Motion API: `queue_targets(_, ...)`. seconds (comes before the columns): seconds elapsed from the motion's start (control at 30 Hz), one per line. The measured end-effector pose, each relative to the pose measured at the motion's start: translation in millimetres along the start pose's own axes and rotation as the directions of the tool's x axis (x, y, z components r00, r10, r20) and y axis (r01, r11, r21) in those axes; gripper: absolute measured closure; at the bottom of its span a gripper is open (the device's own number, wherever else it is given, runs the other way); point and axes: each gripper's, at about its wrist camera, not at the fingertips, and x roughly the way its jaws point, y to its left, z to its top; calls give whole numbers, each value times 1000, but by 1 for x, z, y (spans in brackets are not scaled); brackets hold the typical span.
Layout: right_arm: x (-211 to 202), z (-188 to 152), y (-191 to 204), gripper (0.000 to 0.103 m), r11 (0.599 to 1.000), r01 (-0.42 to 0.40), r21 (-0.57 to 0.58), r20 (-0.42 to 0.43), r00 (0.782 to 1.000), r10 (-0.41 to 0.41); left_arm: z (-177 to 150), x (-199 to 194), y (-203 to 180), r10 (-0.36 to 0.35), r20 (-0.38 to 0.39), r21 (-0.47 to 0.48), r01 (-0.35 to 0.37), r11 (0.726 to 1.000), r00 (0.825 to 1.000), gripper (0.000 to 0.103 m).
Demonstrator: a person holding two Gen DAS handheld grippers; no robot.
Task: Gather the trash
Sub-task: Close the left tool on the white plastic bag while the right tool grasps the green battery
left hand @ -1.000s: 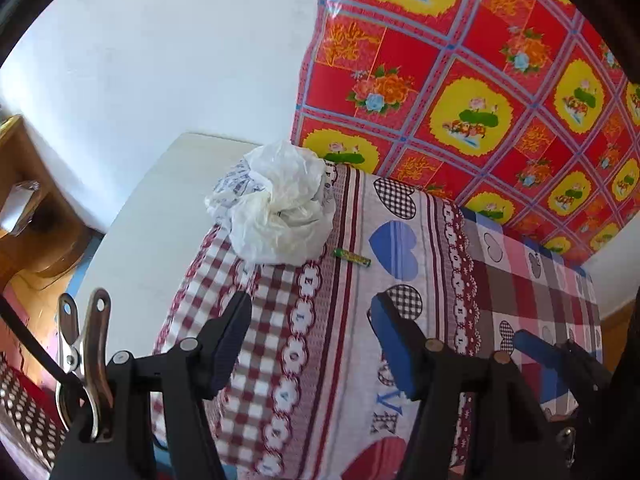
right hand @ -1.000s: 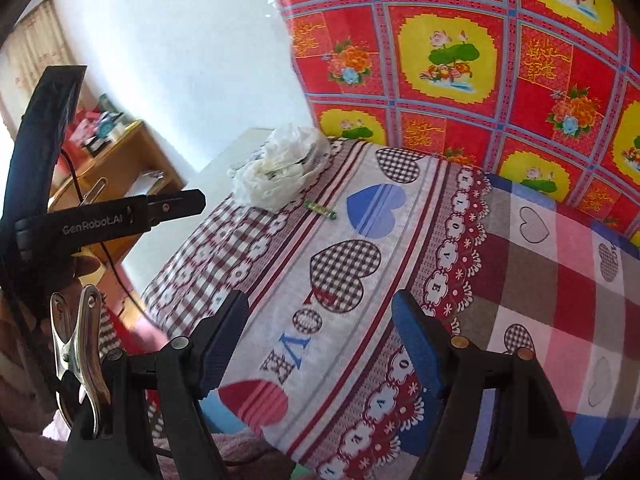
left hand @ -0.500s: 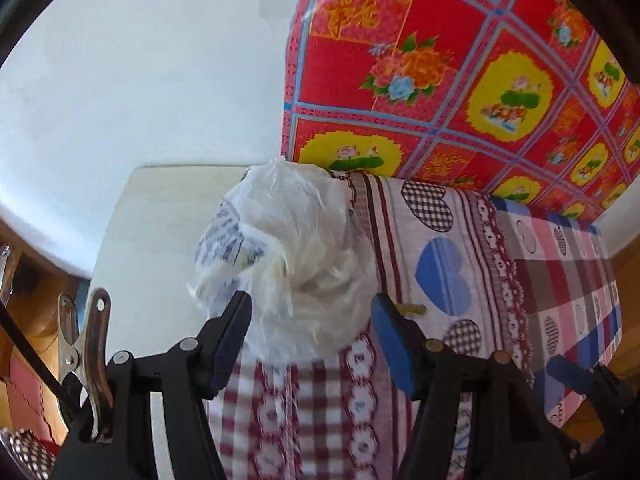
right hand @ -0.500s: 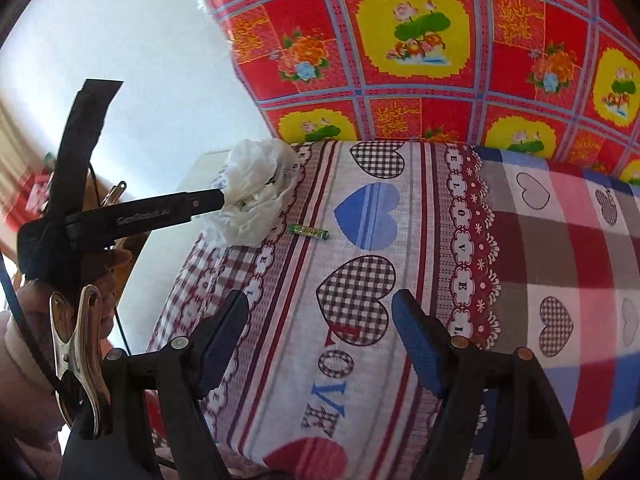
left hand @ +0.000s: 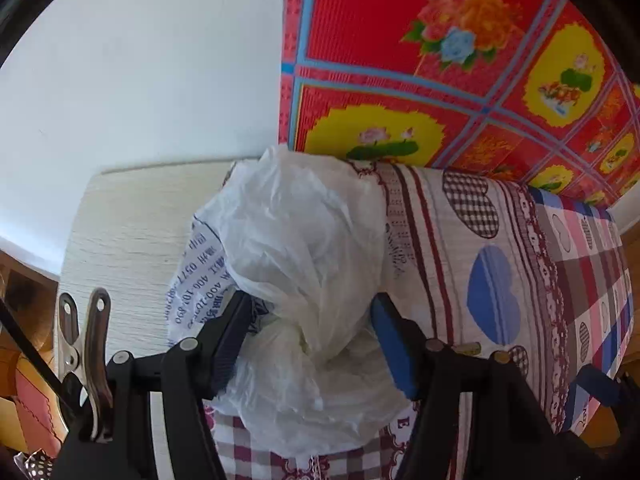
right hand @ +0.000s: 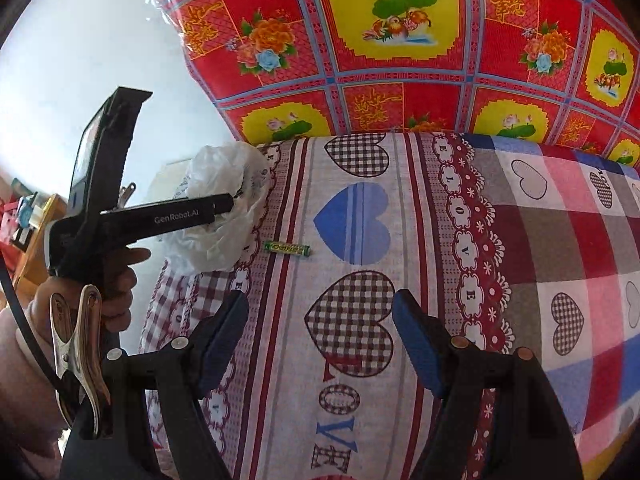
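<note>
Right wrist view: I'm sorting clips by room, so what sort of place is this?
Probably a bedroom in a home: a bed under a heart-patterned sheet, a red floral cloth along the wall, and cluttered wooden furniture beside it.

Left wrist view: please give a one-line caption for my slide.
Open left gripper straddling a crumpled white plastic bag on a heart-patterned bedsheet.

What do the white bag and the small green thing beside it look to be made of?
White bag: thin plastic film, it seems; translucent, glossy, heavily crumpled, with blue print on one side. It sits between the left gripper's open fingers.
Small green thing: probably a printed foil or plastic wrapper on a stick-shaped sweet; shiny, with yellow lettering too small to read. It lies on the patterned cloth.
</note>
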Motion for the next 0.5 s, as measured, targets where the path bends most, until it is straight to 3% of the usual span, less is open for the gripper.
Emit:
queue_targets(0.23,16,13,11,26,999,17,-30,-13,1000,-18,-1,10,6,-7,6,-7,7,1000,1000,39)
queue_targets(0.37,26,17,17,26,999,21,-43,-28,999,-23,-2,9,5,17,25,21,-17,1000,1000,53)
queue_targets(0.5,34,19,22,26,998,26,-58,-40,999,-28,-5,2,11,-9,35,10,9,1000,999,66)
